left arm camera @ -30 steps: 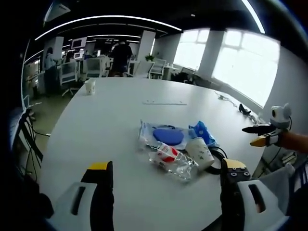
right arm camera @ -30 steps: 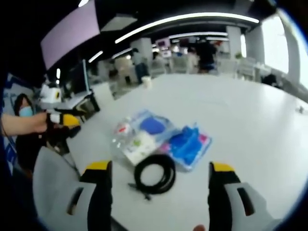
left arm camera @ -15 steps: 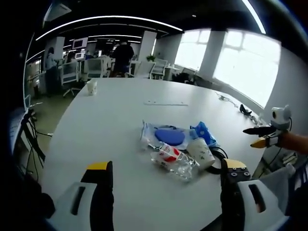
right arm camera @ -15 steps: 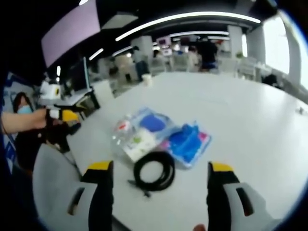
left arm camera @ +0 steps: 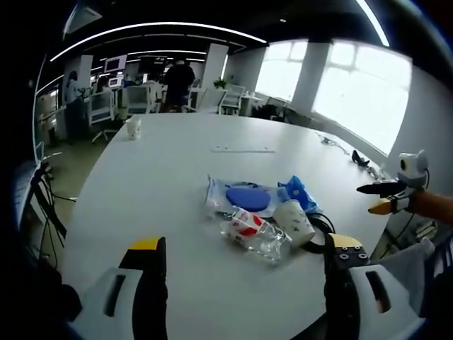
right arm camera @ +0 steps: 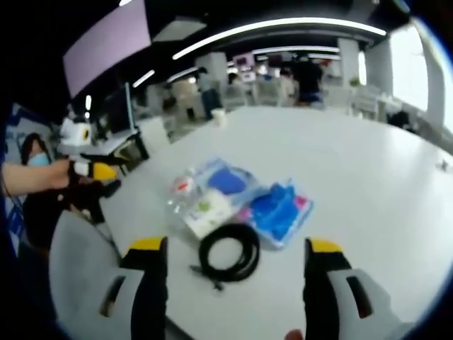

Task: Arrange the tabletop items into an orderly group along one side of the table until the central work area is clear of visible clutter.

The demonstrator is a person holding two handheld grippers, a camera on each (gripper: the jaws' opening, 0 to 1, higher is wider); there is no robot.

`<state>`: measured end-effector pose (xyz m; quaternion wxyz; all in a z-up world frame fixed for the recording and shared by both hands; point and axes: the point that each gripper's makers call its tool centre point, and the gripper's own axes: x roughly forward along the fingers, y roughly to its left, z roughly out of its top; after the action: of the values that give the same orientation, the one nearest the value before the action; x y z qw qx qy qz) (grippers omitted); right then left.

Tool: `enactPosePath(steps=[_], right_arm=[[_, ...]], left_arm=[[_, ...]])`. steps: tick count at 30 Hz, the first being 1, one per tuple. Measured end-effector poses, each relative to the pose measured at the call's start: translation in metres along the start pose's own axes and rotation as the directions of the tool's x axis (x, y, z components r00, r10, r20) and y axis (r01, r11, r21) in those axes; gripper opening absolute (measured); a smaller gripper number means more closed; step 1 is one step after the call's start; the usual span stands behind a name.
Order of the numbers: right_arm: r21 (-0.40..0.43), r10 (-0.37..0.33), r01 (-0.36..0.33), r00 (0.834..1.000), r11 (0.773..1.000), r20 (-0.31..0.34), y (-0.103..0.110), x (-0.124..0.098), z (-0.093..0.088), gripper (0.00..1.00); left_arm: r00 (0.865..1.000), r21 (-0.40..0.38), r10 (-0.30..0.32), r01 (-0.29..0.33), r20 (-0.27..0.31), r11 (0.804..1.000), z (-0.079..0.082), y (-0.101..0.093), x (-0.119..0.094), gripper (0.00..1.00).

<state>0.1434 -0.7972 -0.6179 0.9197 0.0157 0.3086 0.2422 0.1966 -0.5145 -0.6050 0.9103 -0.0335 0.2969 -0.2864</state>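
Jaws of the left gripper (left arm camera: 241,283) stand wide apart with nothing between them, raised above the near edge of the white table (left arm camera: 163,177); the right gripper (right arm camera: 237,283) is likewise spread and empty over the opposite edge.

Clutter sits in one cluster on the table near the person. A crushed clear plastic bottle (left arm camera: 249,232) with a red-and-white label lies on its side. Just beside it a white paper cup (left arm camera: 294,223) is tipped over; its inside cannot be made out. Behind them lies a clear plastic bag (left arm camera: 244,198) holding a flat blue oval item. Next to it is a crumpled blue glove or cloth (right arm camera: 272,207) resting on a pink-edged packet. A coiled black cable (right arm camera: 228,251) lies nearest the right gripper, touching the cup's side of the pile.

Well apart, at the far end of the table, another paper cup (left arm camera: 132,127) stands upright, and a thin flat strip (left arm camera: 242,149) lies mid-table.
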Motion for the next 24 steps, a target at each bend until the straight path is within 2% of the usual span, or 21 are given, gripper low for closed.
enactPosePath(steps=[10, 24], right_arm=[[-0.008, 0.019, -0.019, 1.000, 1.000, -0.006, 0.008, 0.013, 0.004, 0.76], [-0.010, 0.057, -0.058, 0.998, 0.998, -0.010, 0.022, 0.040, 0.014, 0.75]], left_arm=[[1.000, 0.000, -0.001, 0.001, -0.030, 1.000, -0.006, 0.004, 0.008, 0.91], [0.999, -0.009, -0.008, 0.007, -0.054, 1.000, -0.001, 0.009, 0.027, 0.90]])
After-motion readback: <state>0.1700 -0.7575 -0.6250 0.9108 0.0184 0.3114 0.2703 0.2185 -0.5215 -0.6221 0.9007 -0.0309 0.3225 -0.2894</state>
